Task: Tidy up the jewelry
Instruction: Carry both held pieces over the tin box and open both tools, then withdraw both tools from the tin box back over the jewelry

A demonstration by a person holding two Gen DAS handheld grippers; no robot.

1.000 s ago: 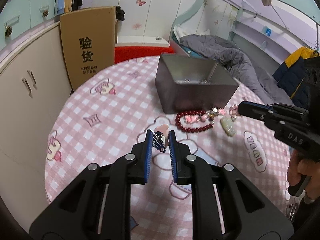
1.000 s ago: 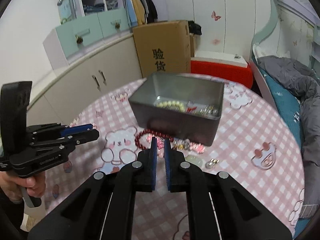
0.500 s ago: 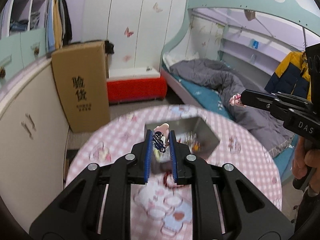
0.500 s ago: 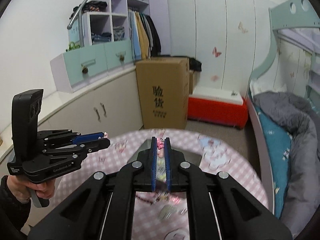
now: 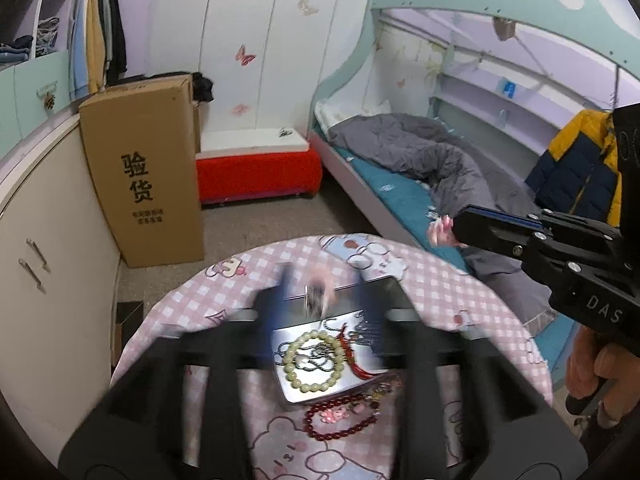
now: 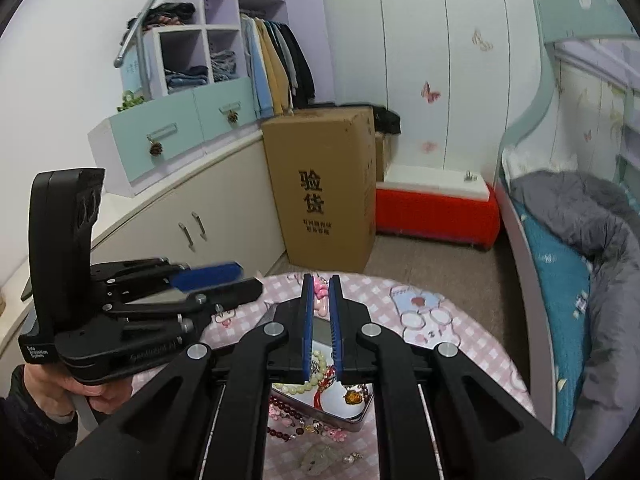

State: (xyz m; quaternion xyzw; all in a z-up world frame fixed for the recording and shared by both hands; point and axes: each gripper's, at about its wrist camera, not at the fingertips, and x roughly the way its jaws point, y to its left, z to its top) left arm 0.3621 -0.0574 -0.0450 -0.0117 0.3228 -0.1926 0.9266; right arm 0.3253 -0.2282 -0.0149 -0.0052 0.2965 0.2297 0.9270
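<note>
A grey metal box (image 5: 292, 392) stands on the pink checked table and holds a pale green bead bracelet (image 5: 316, 360), chains and a red tassel. My left gripper (image 5: 320, 288) is blurred above the box with its jaws apart, and a small dark trinket (image 5: 318, 300) falls between them. My right gripper (image 6: 320, 292) is shut on a pink charm piece (image 6: 320, 294) and hangs high over the box (image 6: 356, 418); it also shows in the left wrist view (image 5: 452, 232). A dark red bead bracelet (image 5: 340, 420) lies in front of the box.
A pale jade pendant (image 6: 320, 456) and small charms lie on the table (image 5: 460, 292) near the box. A tall cardboard carton (image 5: 148, 168) stands against the cabinets at the left. A bunk bed (image 5: 400, 168) is at the right.
Both grippers rose over the box. My left gripper opened and let go of the dark trinket, which drops toward the box. My right gripper keeps the pink charm.
</note>
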